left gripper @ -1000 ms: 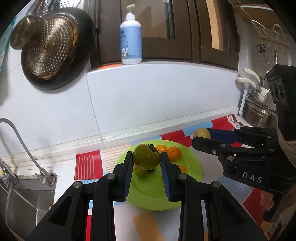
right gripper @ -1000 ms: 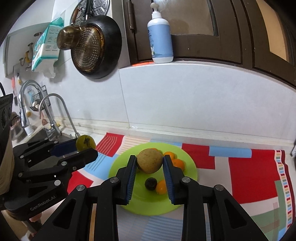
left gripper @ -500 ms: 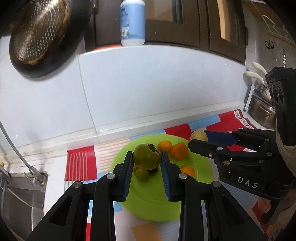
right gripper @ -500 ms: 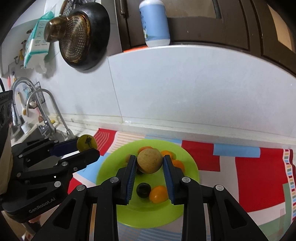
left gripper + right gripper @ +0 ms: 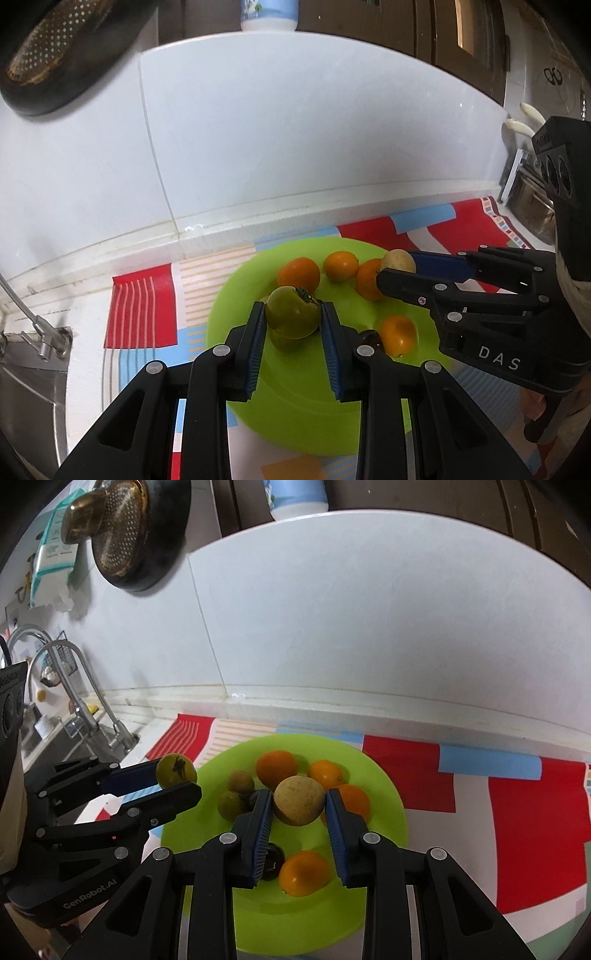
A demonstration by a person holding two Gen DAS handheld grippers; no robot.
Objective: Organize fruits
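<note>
Left gripper: the black two-finger left gripper [image 5: 293, 318] with blue ribbed pads is clenched on a round green tomato-like fruit with a dark dried calyx [image 5: 293, 311], held above the plate's 9 o'clock half.
Right gripper: the black two-finger right gripper [image 5: 299, 805] with blue pads is clenched on a round tan, speckled fruit [image 5: 298, 800], held above the plate's middle.
Each seen from the other: in the left wrist view the right gripper comes in from 3 o'clock with the tan fruit at its tips; in the right wrist view the left gripper comes in from 9 o'clock with the green fruit at its tips.
Plate: a round lime-green plastic plate [image 5: 384, 797] lies on a cloth mat patterned in red, blue and white blocks [image 5: 517, 812].
Fruit on plate: four small oranges, one at 12 o'clock [image 5: 277, 767], one just to its right [image 5: 325, 771], one half hidden behind the right finger [image 5: 354, 801], one toward 6 o'clock [image 5: 303, 873]; two small olive-brown round fruits [image 5: 241, 782] at 10 o'clock; a small dark glossy fruit [image 5: 272, 854] just left of the 6 o'clock orange.
Surroundings: white tiled wall [image 5: 295, 129] behind; steel tap [image 5: 74, 686] and sink toward 9 o'clock; a dark perforated pan [image 5: 125, 535] hangs at 11 o'clock.
</note>
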